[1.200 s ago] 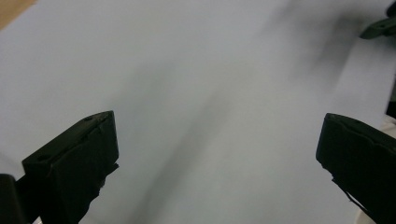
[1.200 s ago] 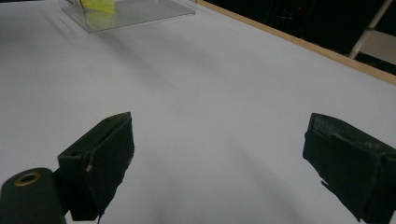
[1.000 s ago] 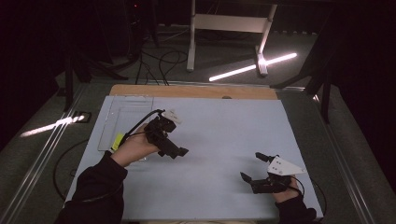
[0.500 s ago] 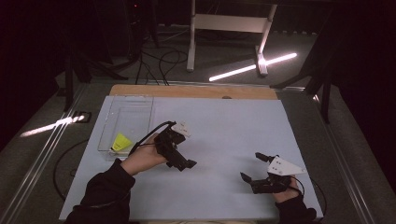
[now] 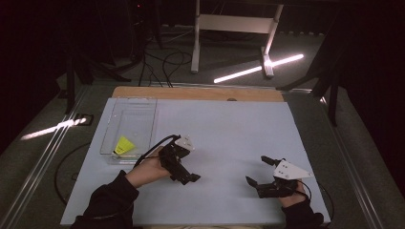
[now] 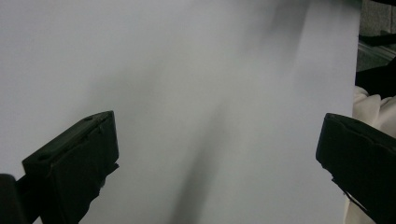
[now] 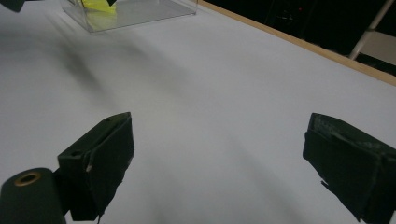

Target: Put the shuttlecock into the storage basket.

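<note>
Moved since earlier: left gripper (image 5: 184, 172) is sitting nearer and further right, clear of the clear tray (image 5: 143, 106).
Left gripper jaws: standing wide apart in the left gripper view, holding nothing, over the bare white table (image 6: 187, 84).
Right gripper (image 5: 258, 171): resting at the near right edge, unmoved; jaws spread wide, gripping nothing.
Yellow piece (image 5: 123, 145): lying inside the tray's near end, far left of both grippers.

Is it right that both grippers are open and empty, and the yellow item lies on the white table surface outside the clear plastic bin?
Not quite. In the high view the yellow item lies inside the clear plastic bin, at its near end. The left gripper and right gripper are open and empty.
</note>
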The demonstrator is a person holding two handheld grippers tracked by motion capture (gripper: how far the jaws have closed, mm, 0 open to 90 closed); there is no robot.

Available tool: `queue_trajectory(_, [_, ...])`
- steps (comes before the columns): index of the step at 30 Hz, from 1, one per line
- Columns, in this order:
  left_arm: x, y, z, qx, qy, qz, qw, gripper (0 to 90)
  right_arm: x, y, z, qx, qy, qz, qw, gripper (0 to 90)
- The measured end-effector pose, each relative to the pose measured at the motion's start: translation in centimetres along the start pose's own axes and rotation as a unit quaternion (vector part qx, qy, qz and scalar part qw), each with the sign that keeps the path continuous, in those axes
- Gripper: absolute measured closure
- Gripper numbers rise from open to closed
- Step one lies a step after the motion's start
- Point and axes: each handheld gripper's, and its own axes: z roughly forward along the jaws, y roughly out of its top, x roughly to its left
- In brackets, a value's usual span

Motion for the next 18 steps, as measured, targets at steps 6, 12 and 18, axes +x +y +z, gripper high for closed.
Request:
queue_trajectory(6, [-0.1, -1.5, 0.2, -0.01, -0.003, -0.006, 0.9999, 0.1, 0.0, 0.0, 0.0, 0.0, 0.0, 0.0, 1.0, 9.0])
queue_trajectory(12, [-0.1, -3.4, 0.3, -0.022, -0.005, -0.017, 0.9996, 0.1, 0.0, 0.0, 0.0, 0.0, -0.001, 0.0, 1.0, 9.0])
queue_trajectory(18, [-0.1, -5.0, 0.3, -0.029, -0.009, -0.022, 0.9993, 0.1, 0.0, 0.0, 0.0, 0.002, 0.0, -0.001, 1.0, 9.0])
